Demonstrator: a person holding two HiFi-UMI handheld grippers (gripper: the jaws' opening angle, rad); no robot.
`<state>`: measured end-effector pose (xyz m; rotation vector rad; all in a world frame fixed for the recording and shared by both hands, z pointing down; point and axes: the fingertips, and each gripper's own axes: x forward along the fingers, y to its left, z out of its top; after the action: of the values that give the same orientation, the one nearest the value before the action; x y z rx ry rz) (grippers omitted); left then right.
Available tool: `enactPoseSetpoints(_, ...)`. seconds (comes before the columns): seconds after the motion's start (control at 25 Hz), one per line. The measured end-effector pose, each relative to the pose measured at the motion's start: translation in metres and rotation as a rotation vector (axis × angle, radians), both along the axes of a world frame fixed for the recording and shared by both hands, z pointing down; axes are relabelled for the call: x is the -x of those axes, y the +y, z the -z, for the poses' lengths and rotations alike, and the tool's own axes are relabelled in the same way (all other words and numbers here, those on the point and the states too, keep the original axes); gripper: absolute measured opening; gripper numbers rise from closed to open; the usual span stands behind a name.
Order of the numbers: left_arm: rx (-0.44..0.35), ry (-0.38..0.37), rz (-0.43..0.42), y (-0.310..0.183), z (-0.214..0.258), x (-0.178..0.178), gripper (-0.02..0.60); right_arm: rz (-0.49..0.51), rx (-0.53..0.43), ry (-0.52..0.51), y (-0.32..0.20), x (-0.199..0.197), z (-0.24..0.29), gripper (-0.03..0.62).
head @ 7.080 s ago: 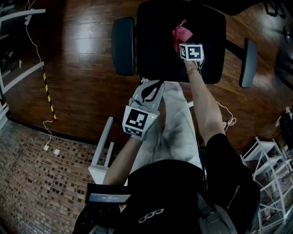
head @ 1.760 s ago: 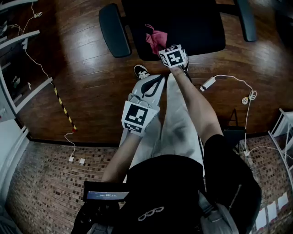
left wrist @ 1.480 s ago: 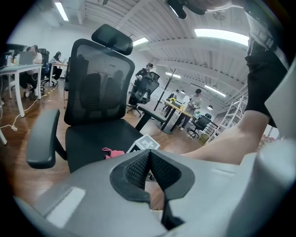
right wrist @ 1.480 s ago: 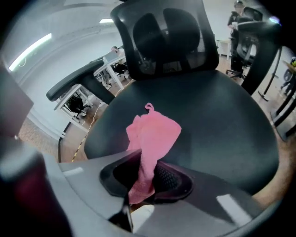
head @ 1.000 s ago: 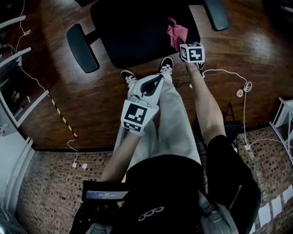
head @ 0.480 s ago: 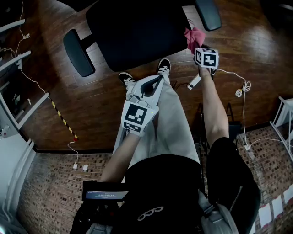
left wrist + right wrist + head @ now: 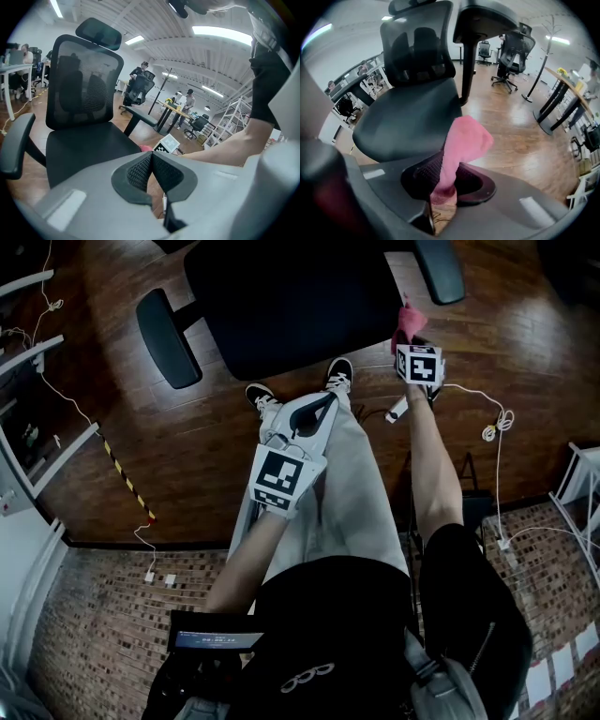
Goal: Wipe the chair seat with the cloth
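Observation:
A black office chair stands in front of me, its seat dark and bare, also shown as the seat in the right gripper view. My right gripper is shut on a pink cloth, held off the seat's right front corner, under the right armrest. In the right gripper view the cloth stands up from between the jaws of the right gripper. My left gripper hangs over my legs, shut with nothing in it; its pads meet.
The left armrest juts out at the left. White cables and a plug lie on the wood floor by my right foot. A yellow-black striped tape runs at the left. White racks stand at the right.
The right gripper has dragged the cloth from the seat's middle to its right front edge and off it. The chair has turned. The left gripper has stayed over my legs.

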<state>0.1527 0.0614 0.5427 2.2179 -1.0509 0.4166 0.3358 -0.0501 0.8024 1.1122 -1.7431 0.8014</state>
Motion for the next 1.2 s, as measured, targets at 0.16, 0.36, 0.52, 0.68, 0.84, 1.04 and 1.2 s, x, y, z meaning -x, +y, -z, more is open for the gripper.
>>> enactPoseSetpoints(0.16, 0.003, -0.007, 0.019, 0.008, -0.003, 0.013, -0.008, 0.036, 0.021, -0.013, 0.014, 0.042, -0.006, 0.071)
enactPoseSetpoints(0.36, 0.005, -0.007, 0.050, 0.017, -0.004, 0.028, -0.008, 0.118, 0.051, -0.059, 0.038, 0.095, -0.010, 0.071)
enactPoseSetpoints(0.52, 0.005, -0.001, 0.076, 0.025, -0.004, 0.051, -0.008, 0.228, 0.074, -0.082, 0.061, 0.155, -0.015, 0.071)
enactPoseSetpoints(0.68, 0.007, 0.002, 0.108, 0.036, -0.005, 0.079, -0.008, 0.294, 0.092, -0.110, 0.082, 0.208, -0.015, 0.071)
enactPoseSetpoints(0.84, 0.011, -0.002, 0.133, 0.046, -0.008, 0.104, -0.008, 0.323, 0.101, -0.155, 0.096, 0.249, -0.012, 0.071)
enactPoseSetpoints(1.04, 0.011, -0.003, 0.165, 0.059, -0.009, 0.130, -0.008, 0.350, 0.108, -0.187, 0.111, 0.285, -0.012, 0.071)
enactPoseSetpoints(1.2, 0.010, -0.004, 0.188, 0.066, -0.008, 0.149, -0.008, 0.388, 0.112, -0.233, 0.123, 0.317, -0.007, 0.071)
